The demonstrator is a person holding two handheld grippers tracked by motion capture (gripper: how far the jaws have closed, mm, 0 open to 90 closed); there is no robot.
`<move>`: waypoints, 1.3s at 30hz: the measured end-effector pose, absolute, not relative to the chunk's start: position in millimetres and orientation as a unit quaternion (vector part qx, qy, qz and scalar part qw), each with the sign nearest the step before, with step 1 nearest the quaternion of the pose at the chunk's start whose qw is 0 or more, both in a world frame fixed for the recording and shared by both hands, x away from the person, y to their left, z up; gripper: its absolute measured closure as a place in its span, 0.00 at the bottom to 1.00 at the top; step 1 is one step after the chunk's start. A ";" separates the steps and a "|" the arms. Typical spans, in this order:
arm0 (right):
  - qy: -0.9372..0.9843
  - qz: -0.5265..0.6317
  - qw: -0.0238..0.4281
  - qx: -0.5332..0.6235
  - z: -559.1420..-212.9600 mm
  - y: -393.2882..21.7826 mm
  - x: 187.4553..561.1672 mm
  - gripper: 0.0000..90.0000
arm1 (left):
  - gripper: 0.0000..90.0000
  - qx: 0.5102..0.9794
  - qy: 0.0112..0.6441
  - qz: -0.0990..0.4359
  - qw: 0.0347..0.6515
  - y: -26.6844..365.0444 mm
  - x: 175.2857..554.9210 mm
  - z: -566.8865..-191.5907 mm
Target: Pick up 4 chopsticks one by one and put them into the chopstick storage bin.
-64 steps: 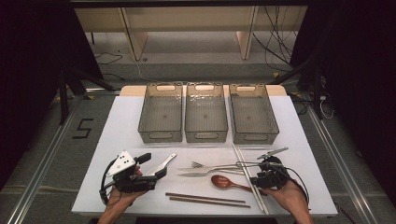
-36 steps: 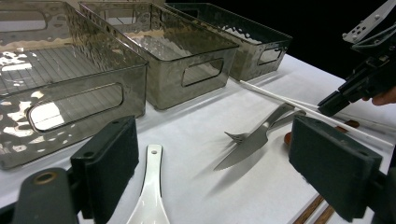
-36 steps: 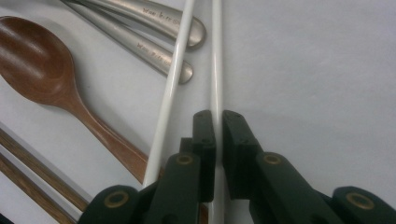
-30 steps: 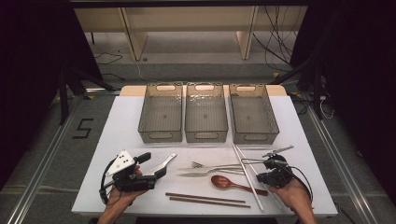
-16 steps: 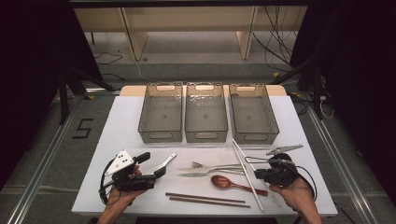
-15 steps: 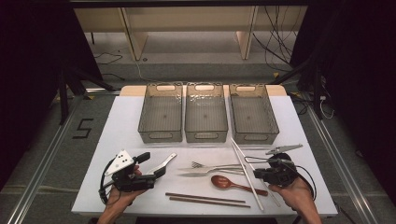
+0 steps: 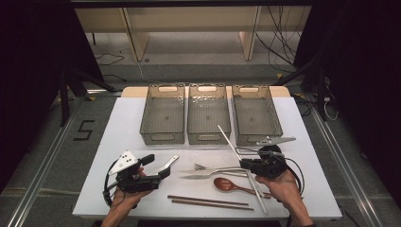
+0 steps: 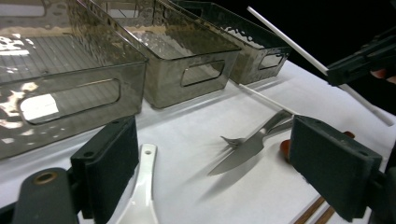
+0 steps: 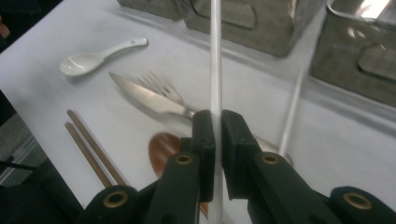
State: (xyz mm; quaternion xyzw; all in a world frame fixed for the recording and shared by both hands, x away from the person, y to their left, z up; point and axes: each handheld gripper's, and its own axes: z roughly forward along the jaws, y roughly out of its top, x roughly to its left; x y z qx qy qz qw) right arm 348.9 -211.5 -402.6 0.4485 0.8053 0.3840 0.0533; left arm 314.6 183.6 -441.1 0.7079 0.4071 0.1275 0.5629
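On the surface (image 7: 302,189), all three bins (image 7: 208,113) are empty: our right claw (image 9: 217,135) clamps one white chopstick (image 9: 215,60); our left claw (image 8: 215,172) is open, holding nothing.

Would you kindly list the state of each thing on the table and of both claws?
Right claw: shut on the thin white chopstick, lifted and tilted.
Left claw: open, holding nothing.
Second white chopstick: flat on the table.
Three smoky clear plastic bins: upright, empty.
Steel knife and fork: lying together.
White ceramic spoon, brown wooden spoon, brown chopstick pair: lying flat.
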 end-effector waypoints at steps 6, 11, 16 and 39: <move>0.799 0.408 0.054 0.439 -396.2 -185.9 357.9 0.95 | 0.18 0.718 0.397 0.096 0.563 160.0 315.6 -434.7; 0.788 0.430 0.056 0.437 -394.0 -172.8 362.0 0.95 | 0.18 0.721 0.399 0.050 0.564 136.2 320.8 -432.6; 0.781 0.444 0.054 0.436 -392.3 -166.4 362.9 0.95 | 0.18 0.738 0.389 0.022 0.551 110.5 324.8 -432.9; 0.773 0.474 0.050 0.418 -395.9 -145.0 355.9 0.95 | 0.31 0.732 0.410 -0.046 0.541 59.9 342.6 -444.1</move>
